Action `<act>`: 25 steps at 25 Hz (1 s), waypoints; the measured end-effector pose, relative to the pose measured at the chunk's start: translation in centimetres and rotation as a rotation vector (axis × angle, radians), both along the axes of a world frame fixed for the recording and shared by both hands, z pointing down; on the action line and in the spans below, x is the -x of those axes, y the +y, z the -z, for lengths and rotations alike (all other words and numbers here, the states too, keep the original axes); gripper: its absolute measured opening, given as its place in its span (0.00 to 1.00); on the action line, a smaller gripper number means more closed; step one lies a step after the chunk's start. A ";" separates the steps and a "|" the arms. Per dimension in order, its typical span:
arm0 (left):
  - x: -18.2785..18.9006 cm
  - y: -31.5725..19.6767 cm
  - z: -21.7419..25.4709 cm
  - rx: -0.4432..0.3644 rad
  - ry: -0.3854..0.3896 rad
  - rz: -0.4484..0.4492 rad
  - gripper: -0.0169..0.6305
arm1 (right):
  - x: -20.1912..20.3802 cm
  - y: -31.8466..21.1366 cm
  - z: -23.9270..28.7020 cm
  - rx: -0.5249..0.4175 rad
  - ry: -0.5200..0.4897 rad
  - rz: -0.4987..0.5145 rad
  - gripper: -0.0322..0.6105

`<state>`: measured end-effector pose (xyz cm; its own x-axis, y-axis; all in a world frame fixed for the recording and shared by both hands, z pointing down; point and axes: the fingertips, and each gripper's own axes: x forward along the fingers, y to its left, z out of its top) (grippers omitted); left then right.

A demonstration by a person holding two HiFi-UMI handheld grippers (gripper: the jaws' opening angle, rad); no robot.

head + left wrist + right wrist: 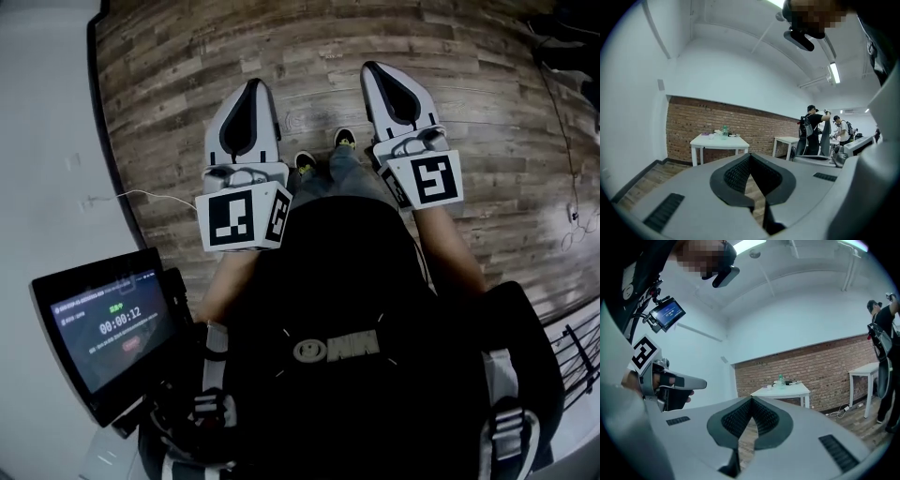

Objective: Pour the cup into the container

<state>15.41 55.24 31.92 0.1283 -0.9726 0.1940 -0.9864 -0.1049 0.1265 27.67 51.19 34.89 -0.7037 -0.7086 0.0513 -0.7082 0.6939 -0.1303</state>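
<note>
The left gripper [750,158] and right gripper [751,400] are pointing forward, jaws pressed together, empty. The cup is possibly sitting on the white table [723,142] far ahead; reaching it unopened risks toppling it.

Wood-plank floor [187,75]. Lit screen [111,323] at lower left, thin white cable [141,195] on floor nr the wall. Brick wall [689,126] behind 2 white tables: nearer table [717,140], farther table [785,139]. Person in black [813,131] & person in white [843,131] stand beyond. Ceiling strip light [834,72] on.
</note>
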 end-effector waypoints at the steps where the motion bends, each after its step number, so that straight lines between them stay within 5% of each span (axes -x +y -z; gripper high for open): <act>1: -0.2 -0.2 0.1 0.002 -0.008 -0.004 0.02 | -0.1 -0.4 0.1 -0.006 -0.013 0.002 0.04; 16: 0.7 -0.7 0.7 -0.035 -0.013 0.030 0.02 | 0.7 -0.9 0.1 -0.001 0.007 0.034 0.04; 25: 10.8 -8.3 -0.2 -0.056 0.046 0.009 0.02 | 10.5 -8.6 0.3 0.010 0.065 0.030 0.04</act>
<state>4.58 46.92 32.10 0.1270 -0.9829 0.1331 -0.9806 -0.1042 0.1659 17.18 42.63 34.59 -0.7195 -0.6865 0.1046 -0.6944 0.7137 -0.0920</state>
